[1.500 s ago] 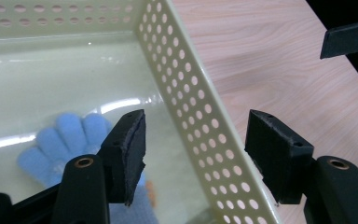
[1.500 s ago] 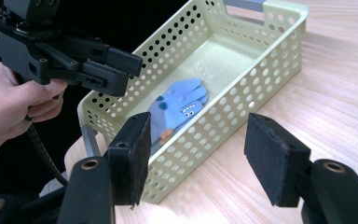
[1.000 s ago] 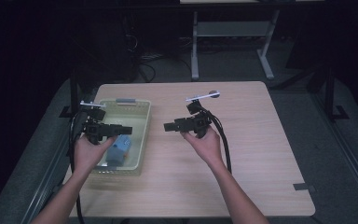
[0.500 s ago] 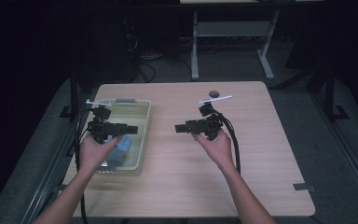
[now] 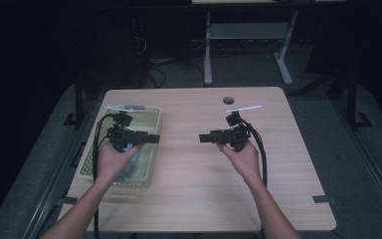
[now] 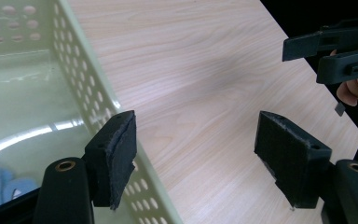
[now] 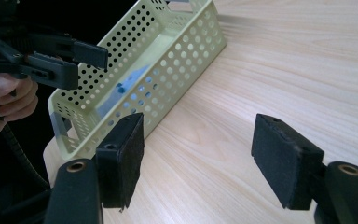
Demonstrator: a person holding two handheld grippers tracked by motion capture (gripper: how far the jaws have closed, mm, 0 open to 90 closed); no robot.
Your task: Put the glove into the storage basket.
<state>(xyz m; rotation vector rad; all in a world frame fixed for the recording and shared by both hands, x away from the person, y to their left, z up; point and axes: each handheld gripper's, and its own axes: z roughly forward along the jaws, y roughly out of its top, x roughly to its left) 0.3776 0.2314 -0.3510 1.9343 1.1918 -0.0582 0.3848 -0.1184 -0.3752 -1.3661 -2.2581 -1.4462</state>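
**Blue item waits in the basket, both grippers empty**

While we hold the left gripper (image 5: 151, 138) over the basket (image 5: 151, 149), its jaws have just been opening and now stand wide with nothing between them. Our right gripper (image 5: 202, 138) hovers over bare table (image 5: 189, 199), jaws likewise spread and empty. We judge the main risk to be the basket's wall: if we dip the left gripper in from this angle, one pad could catch the perforated rim and drag or tip the light basket. The blue thing (image 7: 121, 91) lies flat on the basket floor at the near end, so the pads may slide over it instead of gripping. It looks thin and pale blue, partly hidden behind the wall's holes; we cannot tell what it is.
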